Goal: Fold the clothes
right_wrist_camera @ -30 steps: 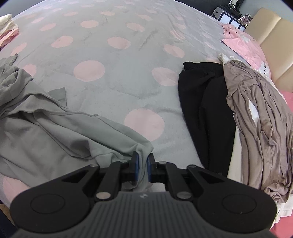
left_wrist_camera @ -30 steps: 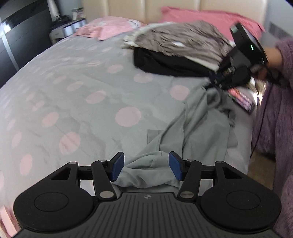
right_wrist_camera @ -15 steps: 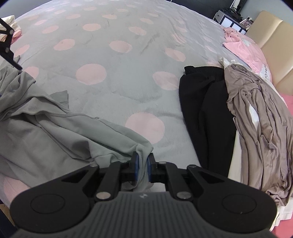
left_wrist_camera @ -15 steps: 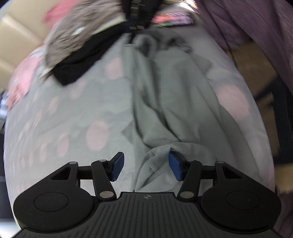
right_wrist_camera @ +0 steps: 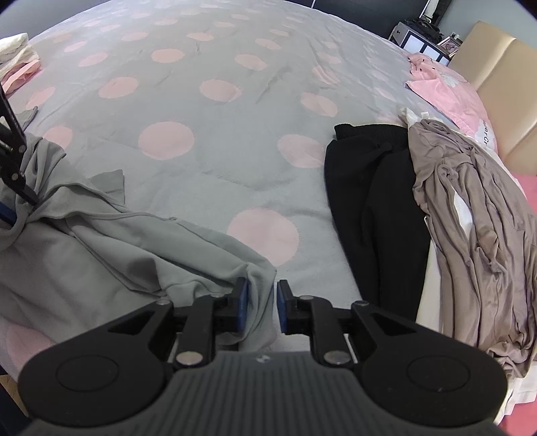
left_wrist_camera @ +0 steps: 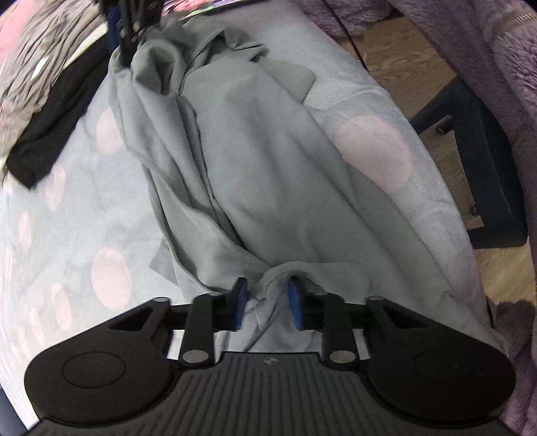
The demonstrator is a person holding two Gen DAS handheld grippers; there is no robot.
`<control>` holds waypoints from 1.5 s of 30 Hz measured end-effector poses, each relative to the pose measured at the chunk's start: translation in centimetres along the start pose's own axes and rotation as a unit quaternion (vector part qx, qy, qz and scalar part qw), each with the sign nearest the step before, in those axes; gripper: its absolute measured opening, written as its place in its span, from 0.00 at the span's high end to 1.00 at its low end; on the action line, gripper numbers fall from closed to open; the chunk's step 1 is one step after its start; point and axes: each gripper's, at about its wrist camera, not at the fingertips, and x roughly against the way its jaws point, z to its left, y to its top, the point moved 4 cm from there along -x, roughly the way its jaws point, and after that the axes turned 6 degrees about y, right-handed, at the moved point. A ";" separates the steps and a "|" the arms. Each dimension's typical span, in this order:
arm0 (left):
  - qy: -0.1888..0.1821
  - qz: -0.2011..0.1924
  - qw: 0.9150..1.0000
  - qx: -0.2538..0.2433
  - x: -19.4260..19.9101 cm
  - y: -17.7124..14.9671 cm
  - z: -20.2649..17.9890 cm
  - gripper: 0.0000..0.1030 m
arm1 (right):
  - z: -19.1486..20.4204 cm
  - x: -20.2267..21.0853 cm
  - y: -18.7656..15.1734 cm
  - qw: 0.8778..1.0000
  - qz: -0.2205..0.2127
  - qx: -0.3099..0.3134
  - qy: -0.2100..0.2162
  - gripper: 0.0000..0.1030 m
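Observation:
A grey-green garment (left_wrist_camera: pixel 255 157) lies crumpled along the near edge of the bed; it also shows in the right wrist view (right_wrist_camera: pixel 100 241). My left gripper (left_wrist_camera: pixel 267 303) has its jaws partly apart around a bunched fold at one end. My right gripper (right_wrist_camera: pixel 261 307) has its jaws a little apart, with a corner of the garment between them. The right gripper also shows at the top of the left wrist view (left_wrist_camera: pixel 131 23), at the garment's far end. The left gripper shows at the left edge of the right wrist view (right_wrist_camera: pixel 13 157).
The bed has a grey cover with pink dots (right_wrist_camera: pixel 208 141). A black garment (right_wrist_camera: pixel 369 208) and a taupe one (right_wrist_camera: pixel 476 228) lie piled toward the headboard, a pink one (right_wrist_camera: pixel 446 90) beyond. Folded pale clothes (right_wrist_camera: pixel 16 63) lie at the far left. Wooden floor and a dark chair (left_wrist_camera: pixel 483 161) adjoin the bed.
My left gripper has swung round over the garment's end and narrowed its jaws around the fold. My right gripper's jaws have parted from shut to slightly open.

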 end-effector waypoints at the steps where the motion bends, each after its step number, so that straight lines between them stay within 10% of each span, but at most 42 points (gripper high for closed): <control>1: 0.004 0.000 1.000 0.014 0.2 -0.1 0.1 0.87 | 0.0 0.1 -0.1 1.000 -0.001 -0.001 0.001 0.81; 8: 0.055 -0.027 0.975 0.216 4.5 -4.0 2.3 0.93 | -0.2 1.4 -0.6 1.000 -0.018 0.000 0.012 0.74; 15: 0.116 -0.050 0.888 0.442 9.1 -10.8 3.2 0.98 | 0.0 3.0 -1.0 0.999 -0.039 0.025 0.011 0.65; 18: 0.139 -0.050 0.865 0.479 10.1 -12.9 2.5 0.98 | -0.4 3.7 -0.5 0.998 -0.061 0.014 0.020 0.65; 22: 0.152 -0.055 0.873 0.460 10.4 -13.3 1.4 0.98 | -0.2 4.1 0.6 0.997 -0.070 0.018 0.019 0.65; 29: 0.158 -0.081 0.928 0.328 10.1 -8.9 0.2 0.56 | 1.7 4.5 2.0 0.995 -0.075 0.047 0.037 0.64; 36: 0.135 -0.058 0.979 0.143 5.9 -3.7 -1.2 0.55 | 1.7 4.3 2.7 0.993 -0.060 0.077 0.065 0.61; 45: 0.092 -0.036 0.994 0.039 1.7 -1.0 -1.1 0.55 | -0.4 1.3 4.0 0.982 -0.023 0.142 0.124 0.56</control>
